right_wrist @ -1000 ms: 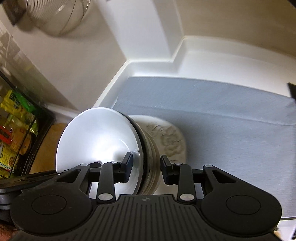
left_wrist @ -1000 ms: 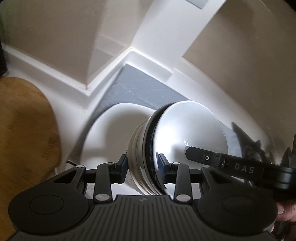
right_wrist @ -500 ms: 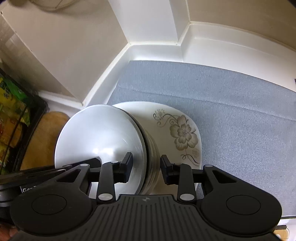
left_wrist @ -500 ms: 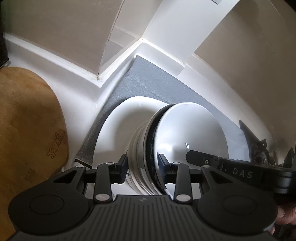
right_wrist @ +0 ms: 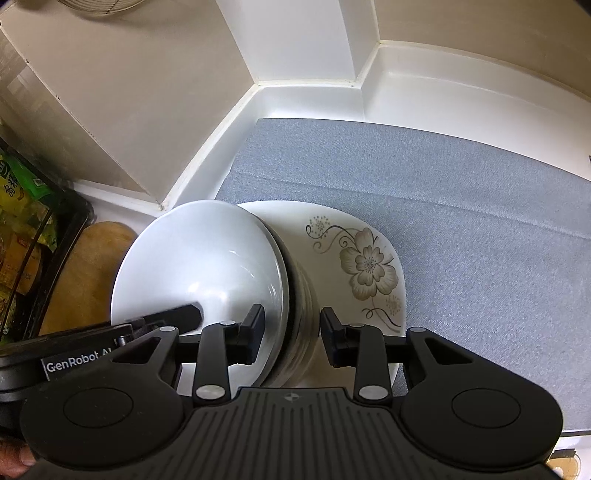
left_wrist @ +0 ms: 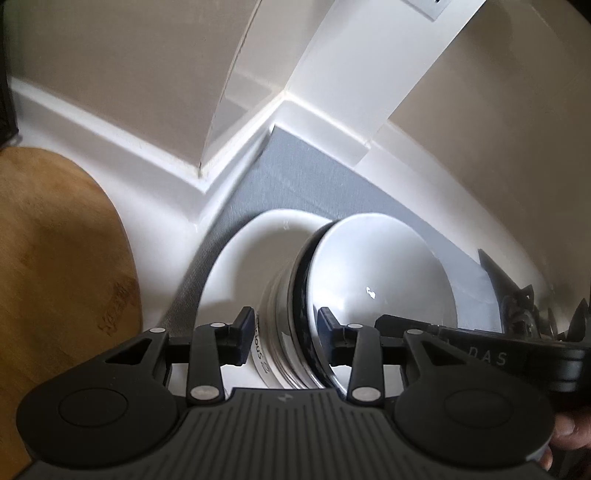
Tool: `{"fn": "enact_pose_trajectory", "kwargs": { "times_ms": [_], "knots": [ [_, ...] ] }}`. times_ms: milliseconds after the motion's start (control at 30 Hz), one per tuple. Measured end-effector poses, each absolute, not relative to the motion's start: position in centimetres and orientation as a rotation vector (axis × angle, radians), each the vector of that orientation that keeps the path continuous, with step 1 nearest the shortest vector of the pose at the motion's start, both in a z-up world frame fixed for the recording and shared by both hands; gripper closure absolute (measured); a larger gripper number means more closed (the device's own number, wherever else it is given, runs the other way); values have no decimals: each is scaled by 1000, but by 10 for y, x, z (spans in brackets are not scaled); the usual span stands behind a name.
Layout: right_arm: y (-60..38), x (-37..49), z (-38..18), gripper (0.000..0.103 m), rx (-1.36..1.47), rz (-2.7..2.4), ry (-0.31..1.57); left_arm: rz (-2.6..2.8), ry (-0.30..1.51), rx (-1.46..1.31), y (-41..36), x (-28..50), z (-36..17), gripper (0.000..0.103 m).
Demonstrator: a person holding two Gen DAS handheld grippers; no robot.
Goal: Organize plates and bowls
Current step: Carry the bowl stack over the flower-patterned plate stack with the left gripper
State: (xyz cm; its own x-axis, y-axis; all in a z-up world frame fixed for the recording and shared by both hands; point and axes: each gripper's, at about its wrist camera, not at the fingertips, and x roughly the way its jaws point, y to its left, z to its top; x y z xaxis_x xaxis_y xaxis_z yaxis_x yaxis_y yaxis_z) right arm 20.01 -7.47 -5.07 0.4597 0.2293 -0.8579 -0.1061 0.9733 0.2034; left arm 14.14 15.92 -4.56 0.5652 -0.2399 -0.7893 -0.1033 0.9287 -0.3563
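A white table point(right_wrist: 266, 103) runs into a corner where a white pillar point(right_wrist: 291, 37) and beige walls meet, and a grey mat point(right_wrist: 461, 206) covers most of the surface. At its near left end lies a white plate point(right_wrist: 373, 266) printed with a brown flower.

To the left of the mat a wooden cutting board point(left_wrist: 51, 266) lies on the table, and beyond it in the right wrist view stands a dark rack point(right_wrist: 40, 236) with green and yellow packets. A wire basket point(right_wrist: 99, 4) shows at the top edge of that view. At the far right of the left wrist view a dark, spiky object point(left_wrist: 524, 306) sits by the mat's end; what it is cannot be told.

A stack of bowls point(right_wrist: 207, 269) stands on the plate, tilted, the white inside of the top bowl empty. The left tool point(left_wrist: 284, 334) has one finger outside the stack's wall and the other inside the top bowl, clamping the rim. The right tool point(right_wrist: 291, 334) straddles the opposite rim the same way, but a gap shows between its outer finger and the wall, so it looks loosened. Each tool crosses the other's view.
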Motion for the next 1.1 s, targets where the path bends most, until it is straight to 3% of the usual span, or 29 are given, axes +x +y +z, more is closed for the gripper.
{"fn": "enact_pose_trajectory", "kwargs": {
  "times_ms": [133,300,667,867,1100],
  "knots": [
    [-79,197,-48,67,131,207,1053,-81,916,-428,172,131,-37,49],
    [-88,194,-45,60,154,215,1043,-78,822,-528,194,112,-30,48],
    [-124,163,-16,60,229,263,863,-76,658,-585,208,80,-21,48],
    [-153,160,-28,60,323,150,785,38,743,-535,213,88,-41,48],
    [-160,169,-72,59,360,89,922,41,815,-489,203,96,-60,48]
  ]
}}
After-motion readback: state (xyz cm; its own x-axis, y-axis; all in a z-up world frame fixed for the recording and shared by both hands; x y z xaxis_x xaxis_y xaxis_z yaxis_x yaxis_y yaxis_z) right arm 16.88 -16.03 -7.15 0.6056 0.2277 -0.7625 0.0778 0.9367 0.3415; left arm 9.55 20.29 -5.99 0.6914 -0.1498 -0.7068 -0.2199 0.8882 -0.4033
